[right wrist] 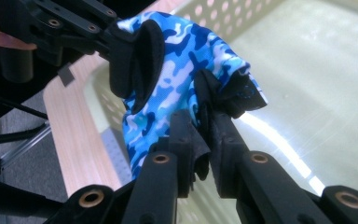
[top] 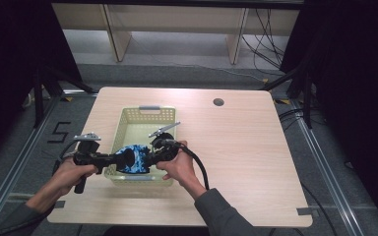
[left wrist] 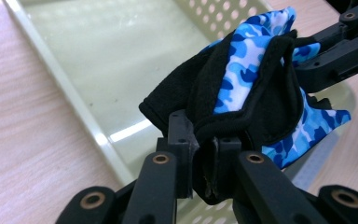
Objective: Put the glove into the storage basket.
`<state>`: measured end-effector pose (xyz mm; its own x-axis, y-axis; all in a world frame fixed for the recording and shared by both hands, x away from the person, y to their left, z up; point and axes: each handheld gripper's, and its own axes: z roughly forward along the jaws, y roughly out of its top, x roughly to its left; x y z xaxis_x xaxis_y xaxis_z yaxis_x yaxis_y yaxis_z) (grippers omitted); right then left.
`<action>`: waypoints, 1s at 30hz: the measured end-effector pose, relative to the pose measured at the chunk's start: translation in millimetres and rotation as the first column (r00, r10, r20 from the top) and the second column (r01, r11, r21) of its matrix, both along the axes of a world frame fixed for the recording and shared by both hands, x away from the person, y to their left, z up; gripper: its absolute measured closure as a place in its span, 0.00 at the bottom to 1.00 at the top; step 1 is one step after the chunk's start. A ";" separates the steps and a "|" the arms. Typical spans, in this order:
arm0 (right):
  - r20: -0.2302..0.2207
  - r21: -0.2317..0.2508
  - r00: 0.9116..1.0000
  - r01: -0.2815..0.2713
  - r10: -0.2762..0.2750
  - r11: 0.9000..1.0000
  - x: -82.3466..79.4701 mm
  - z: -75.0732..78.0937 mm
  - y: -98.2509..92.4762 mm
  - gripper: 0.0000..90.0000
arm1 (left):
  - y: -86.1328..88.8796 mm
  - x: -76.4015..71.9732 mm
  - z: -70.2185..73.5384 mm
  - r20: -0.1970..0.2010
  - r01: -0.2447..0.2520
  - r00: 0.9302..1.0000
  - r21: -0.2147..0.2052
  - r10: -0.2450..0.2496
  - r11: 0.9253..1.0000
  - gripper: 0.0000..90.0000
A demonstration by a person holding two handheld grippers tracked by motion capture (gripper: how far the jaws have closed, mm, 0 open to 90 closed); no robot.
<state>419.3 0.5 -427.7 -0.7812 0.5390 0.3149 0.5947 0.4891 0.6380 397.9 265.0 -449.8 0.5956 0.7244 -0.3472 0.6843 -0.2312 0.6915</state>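
A small garment of blue camouflage fabric with black padded edging, a glove by the look of it (top: 134, 158), hangs stretched between the two tools just above the near end of a pale yellow-green perforated basket (top: 123, 123). The left tool (left wrist: 204, 149) has its two black jaws pressed together on a fold of the black edging, with almost no gap between them, so the fabric rises from the jaws and drapes away over the basket's smooth floor. The right tool (right wrist: 204, 140) is likewise clamped tight on the other side of the glove, its jaws pinching a bunched bit of black trim while the blue patterned cloth spreads out toward the other tool. In the high view the left tool (top: 123, 158) and right tool (top: 150, 157) face each other across the glove, each held in one of the person's hands, the left hand (top: 71, 172) over the worktop's near left part and the right hand (top: 179, 167) just beside the basket's near right corner. A black cable (top: 199, 169) loops from the right tool back along the sleeve. The basket sits left of centre on the light wooden worktop (top: 246, 147), with a grey handle at its far rim (top: 149, 107). A round dark hole (top: 218, 102) lies in the worktop toward the far right.
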 end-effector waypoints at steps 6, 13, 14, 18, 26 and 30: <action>-0.064 -0.045 0.997 0.029 -0.031 0.999 4.5 -9.5 9.9 0.90 | 3.8 3.2 -5.9 -0.021 -0.006 1.000 0.021 0.006 1.000 0.90; -0.076 -0.081 0.997 0.009 -0.015 0.997 8.0 -19.7 15.0 0.90 | 1.8 2.8 -0.8 -0.009 -0.012 1.000 0.030 0.012 0.999 0.85; -0.072 -0.085 0.997 0.002 -0.008 0.996 8.7 -20.8 15.1 0.90 | 1.9 2.6 1.4 -0.009 -0.002 1.000 0.026 0.002 1.000 0.84; -0.086 -0.113 0.996 -0.001 -0.009 0.994 10.6 -27.1 15.0 0.90 | 0.6 0.8 10.5 0.015 0.006 1.000 0.067 -0.008 0.998 0.74; -0.103 -0.131 0.994 0.005 -0.018 0.991 11.6 -33.6 13.1 0.90 | 4.7 -3.2 16.9 0.007 -0.012 1.000 0.069 0.011 0.998 0.63; -0.106 -0.141 0.994 -0.001 -0.014 0.990 10.8 -34.3 13.5 0.89 | 9.9 -4.5 18.9 0.003 -0.019 1.000 0.048 0.019 0.999 0.62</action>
<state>430.1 14.0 -462.1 -0.7435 0.5890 0.3167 0.6591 0.5651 0.4963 393.4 274.9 -430.9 0.5823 0.7514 -0.3104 0.6873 -0.2510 0.6817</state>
